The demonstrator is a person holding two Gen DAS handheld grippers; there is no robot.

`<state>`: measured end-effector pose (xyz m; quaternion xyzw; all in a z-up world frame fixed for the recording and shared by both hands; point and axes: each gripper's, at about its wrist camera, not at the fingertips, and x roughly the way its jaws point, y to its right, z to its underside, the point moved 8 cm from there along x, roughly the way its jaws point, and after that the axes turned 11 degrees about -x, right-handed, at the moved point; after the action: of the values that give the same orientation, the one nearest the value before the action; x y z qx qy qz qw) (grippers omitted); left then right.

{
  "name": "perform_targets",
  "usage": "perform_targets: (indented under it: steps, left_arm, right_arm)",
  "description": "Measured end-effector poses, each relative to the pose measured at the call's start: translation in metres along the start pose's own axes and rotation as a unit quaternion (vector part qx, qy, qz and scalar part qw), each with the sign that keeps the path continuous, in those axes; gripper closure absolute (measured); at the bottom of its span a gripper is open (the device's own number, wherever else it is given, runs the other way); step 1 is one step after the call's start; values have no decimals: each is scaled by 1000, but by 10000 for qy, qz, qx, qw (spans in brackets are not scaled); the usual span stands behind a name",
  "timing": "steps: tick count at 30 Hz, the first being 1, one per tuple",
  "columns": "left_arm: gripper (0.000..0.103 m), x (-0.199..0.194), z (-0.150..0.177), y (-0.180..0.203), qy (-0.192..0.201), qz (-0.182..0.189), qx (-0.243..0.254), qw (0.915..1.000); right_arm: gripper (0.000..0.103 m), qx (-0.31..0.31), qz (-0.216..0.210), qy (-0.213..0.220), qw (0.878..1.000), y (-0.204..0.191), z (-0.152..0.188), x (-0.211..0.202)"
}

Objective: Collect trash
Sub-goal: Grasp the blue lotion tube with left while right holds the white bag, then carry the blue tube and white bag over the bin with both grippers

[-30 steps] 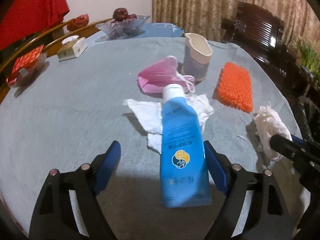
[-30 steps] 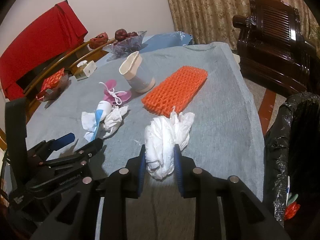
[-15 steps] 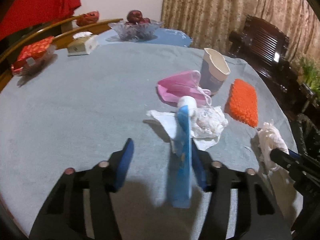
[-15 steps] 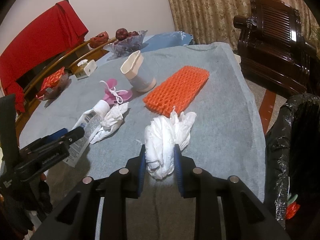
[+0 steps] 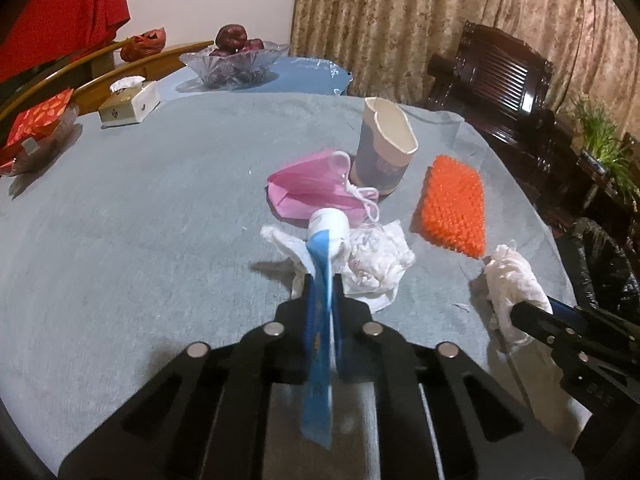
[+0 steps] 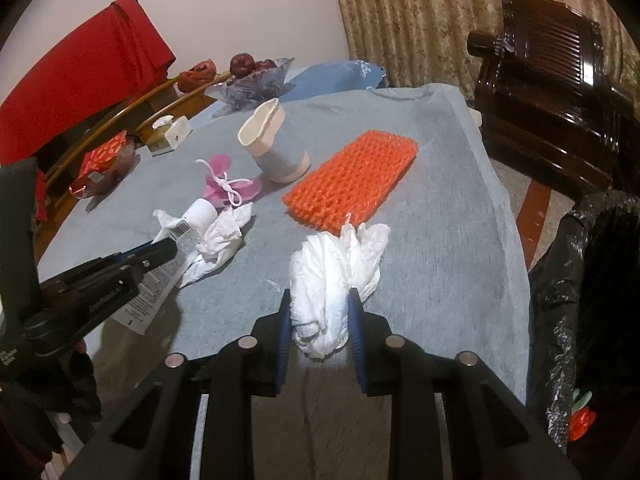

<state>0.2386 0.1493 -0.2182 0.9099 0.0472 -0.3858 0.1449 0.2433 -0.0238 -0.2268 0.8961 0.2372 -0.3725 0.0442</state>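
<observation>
- Left tongs (image 5: 321, 300) closed narrow on a blue squeeze tube (image 5: 320, 320), white cap pointing away, tube turned edge-on between the pads. Grip sits around mid-body; the flat crimped tail hangs below and behind the pads.
- Risk 1: the tube is thin and slick where pinched. A quick swing could let it pivot or slide out cap-first, since the cap end looks the heavier.
- Right tongs (image 6: 319, 320) clamped on a wad of white tissue (image 6: 332, 280); most of the wad bulges forward of the pads, loose flaps trailing to the right.
- Risk 2: soft paper compresses, so the hold may be on outer folds only. A flap could tear away or the wad could drop short of the bag.
- Black trash bag (image 6: 580, 300) stands off the tabletop (image 6: 460, 220) edge, to the right of the right tongs. Left load has the longer carry, crossing in front of the right tongs; collision between the 2 tools is possible if both go at once.
- Still lying on the tabletop ahead of the left tongs: crumpled tissue (image 5: 376, 264) just beyond the tube cap, pink face mask (image 5: 316, 192) behind it, dented paper cup (image 5: 384, 152) touching the mask's far side, orange foam mesh (image 5: 452, 204) to the right.
- Cannot tell whether the tube's tail touches the cloth.
</observation>
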Motion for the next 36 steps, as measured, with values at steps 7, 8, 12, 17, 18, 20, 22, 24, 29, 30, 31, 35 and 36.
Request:
perform_targets:
  steps: [7, 8, 12, 17, 18, 20, 22, 24, 29, 30, 31, 35, 36]
  left_arm:
    - [99, -15, 2, 4, 20, 117, -31, 9999]
    - [99, -17, 5, 6, -18, 138, -20, 9999]
    - [98, -16, 13, 9, -14, 73, 132, 9999]
    - [95, -2, 8, 8, -89, -38, 161, 9998]
    - [95, 2, 6, 6, -116, -99, 155, 9998]
    - [95, 9, 3, 2, -129, -153, 123, 9997]
    - [96, 12, -1, 0, -114, -166, 126, 9997]
    - [98, 16, -3, 0, -129, -146, 180, 9996]
    - [101, 22, -3, 2, -204, -85, 154, 9996]
    - [101, 22, -3, 3, -204, -82, 151, 9996]
    - [101, 23, -2, 3, -205, -84, 146, 9996]
    - [101, 24, -1, 4, -226, -101, 165, 9996]
    - [101, 24, -1, 4, -225, -104, 162, 9996]
  right_arm:
    - [77, -9, -15, 33, 10000, -2, 0, -5]
    - [77, -6, -12, 37, 10000, -2, 0, -6]
    - [77, 35, 4, 18, 10000, 1, 1, -7]
    - [77, 45, 8, 7, 10000, 1, 3, -6]
    - [77, 43, 12, 7, 10000, 1, 3, -6]
    - [77, 50, 18, 4, 10000, 1, 2, -5]
    - [77, 62, 16, -9, 10000, 2, 2, -4]
    - [77, 64, 6, -34, 10000, 2, 2, -1]
    - [77, 50, 5, -92, 9999, 1, 1, 6]
    - [77, 48, 8, -107, 9999, 1, 1, 7]
    - [77, 49, 8, -120, 9999, 1, 1, 9]
    - [77, 54, 6, -155, 9999, 1, 2, 13]
    - [77, 39, 12, -160, 9999, 1, 2, 13]
